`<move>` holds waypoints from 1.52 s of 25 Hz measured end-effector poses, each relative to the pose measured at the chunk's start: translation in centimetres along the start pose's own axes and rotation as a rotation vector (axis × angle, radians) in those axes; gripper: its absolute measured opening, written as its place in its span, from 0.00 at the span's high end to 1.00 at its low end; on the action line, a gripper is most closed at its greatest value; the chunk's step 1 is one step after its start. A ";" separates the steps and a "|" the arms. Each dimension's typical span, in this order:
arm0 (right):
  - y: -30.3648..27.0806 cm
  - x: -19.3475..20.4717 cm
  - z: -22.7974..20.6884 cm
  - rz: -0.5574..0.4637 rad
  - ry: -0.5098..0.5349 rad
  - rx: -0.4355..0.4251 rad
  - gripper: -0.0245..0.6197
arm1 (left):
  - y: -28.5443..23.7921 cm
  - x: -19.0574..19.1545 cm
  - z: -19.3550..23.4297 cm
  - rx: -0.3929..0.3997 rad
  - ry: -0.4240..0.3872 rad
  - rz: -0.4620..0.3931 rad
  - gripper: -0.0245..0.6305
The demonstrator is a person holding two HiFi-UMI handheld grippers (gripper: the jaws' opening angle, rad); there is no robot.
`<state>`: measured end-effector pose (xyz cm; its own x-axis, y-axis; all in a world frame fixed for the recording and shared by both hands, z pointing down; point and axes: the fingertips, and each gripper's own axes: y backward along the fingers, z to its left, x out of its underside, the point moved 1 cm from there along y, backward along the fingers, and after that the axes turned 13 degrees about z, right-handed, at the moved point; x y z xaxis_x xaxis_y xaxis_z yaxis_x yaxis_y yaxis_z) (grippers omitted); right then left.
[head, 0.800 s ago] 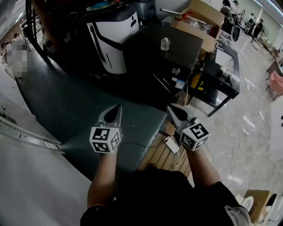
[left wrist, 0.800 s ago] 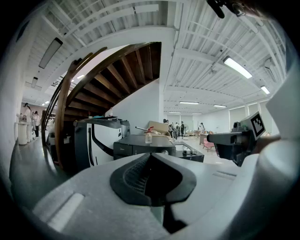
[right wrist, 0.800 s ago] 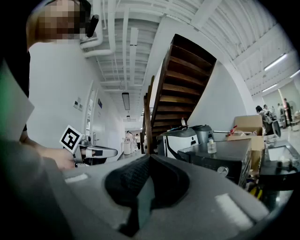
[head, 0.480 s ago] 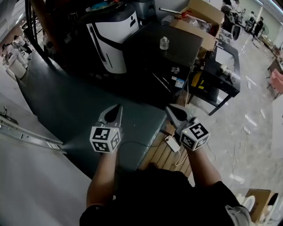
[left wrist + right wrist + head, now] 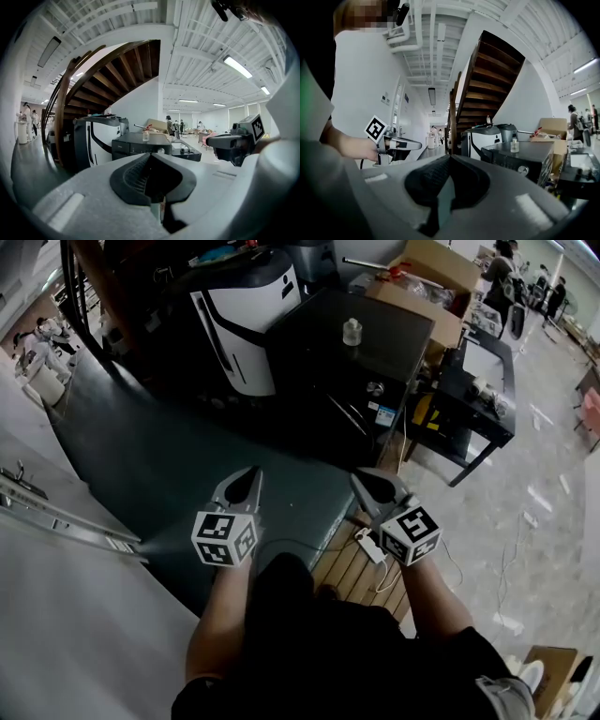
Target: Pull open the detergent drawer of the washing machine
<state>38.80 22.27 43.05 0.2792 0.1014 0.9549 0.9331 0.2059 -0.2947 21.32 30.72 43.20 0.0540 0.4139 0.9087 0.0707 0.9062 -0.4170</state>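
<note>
Left gripper [image 5: 251, 472]: jaws are brought fully together with nothing held between them. It is carried low in front of the body, tips angled slightly down.
Right gripper [image 5: 362, 480]: jaws are likewise pressed together and empty. It is held about level beside the left one, the two well apart from each other.
Washing machine [image 5: 347, 362]: the dark box-shaped unit is found ahead of both grippers and well apart from them. A small clear jar [image 5: 352, 331] stands on its lid and a round knob [image 5: 375, 388] is set in its front panel.
Detergent drawer: nothing is seen standing out from the front panel, so the drawer is judged to be pushed in. Its outline cannot be made out at this range.
Neighbouring object: a white-and-black appliance [image 5: 239, 315] stands just beside the machine, on the left in the head view.
Done so far: nothing of the task itself — no contact with the machine has been made.
Left to do: the machine is to be approached, one gripper opened and closed on the drawer's front, and the drawer drawn outward — the whole task, as judged from the gap.
</note>
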 end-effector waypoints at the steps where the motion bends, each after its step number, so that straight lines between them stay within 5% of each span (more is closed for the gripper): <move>1: -0.2 0.1 0.2 0.000 -0.006 -0.006 0.96 | 0.1 0.0 0.2 -0.003 0.000 -0.002 0.95; 22: -14.4 -0.6 -5.7 0.112 -0.060 0.018 0.96 | -9.5 -2.2 12.2 0.023 0.051 -0.015 0.95; 38: -32.9 -12.9 -6.8 0.193 -0.127 0.026 0.96 | -14.8 -10.3 31.3 0.105 0.071 0.031 0.95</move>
<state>5.99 7.61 40.73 0.4197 0.2624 0.8689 0.8586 0.1958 -0.4738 -11.50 15.79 40.66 0.1253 0.4377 0.8904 -0.0368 0.8989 -0.4367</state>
